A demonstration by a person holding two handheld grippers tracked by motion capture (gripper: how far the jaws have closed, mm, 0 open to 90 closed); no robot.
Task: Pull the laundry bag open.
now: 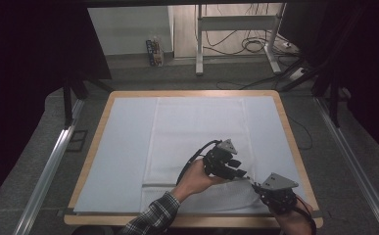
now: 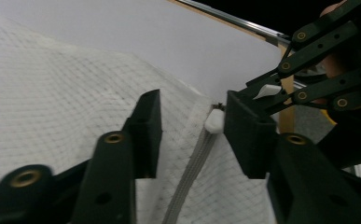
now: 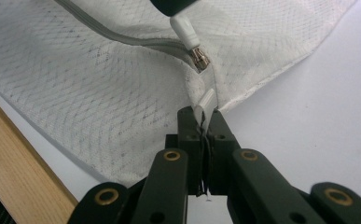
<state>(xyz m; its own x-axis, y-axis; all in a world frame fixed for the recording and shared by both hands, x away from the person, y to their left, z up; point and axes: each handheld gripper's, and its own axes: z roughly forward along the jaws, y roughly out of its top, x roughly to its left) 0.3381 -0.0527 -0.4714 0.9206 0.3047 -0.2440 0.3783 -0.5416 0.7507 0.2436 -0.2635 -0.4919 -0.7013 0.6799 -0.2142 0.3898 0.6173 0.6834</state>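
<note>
A white mesh bag (image 1: 197, 132) lies flat on the pale sheet (image 1: 123, 152), its grey zipper (image 2: 192, 163) running along its near edge. My right gripper (image 1: 256, 186) (image 3: 205, 122) is shut on the fabric tab (image 3: 207, 103) at the zipper's end, near the table's front right corner. My left gripper (image 1: 237, 170) (image 2: 192, 122) reaches over the same end from the left. Its jaws stand apart around the white zipper pull (image 2: 214, 121) (image 3: 183, 27), which touches one pad while a gap shows to the other. The metal slider (image 3: 199, 59) sits just beyond the tab.
The sheet covers a wooden table whose rim (image 1: 99, 127) shows on all sides; its front edge (image 3: 24, 158) is close beside my right gripper. Metal rails (image 1: 55, 156) flank the table on the floor. A desk frame (image 1: 236, 29), cables and a small box (image 1: 154, 51) stand beyond.
</note>
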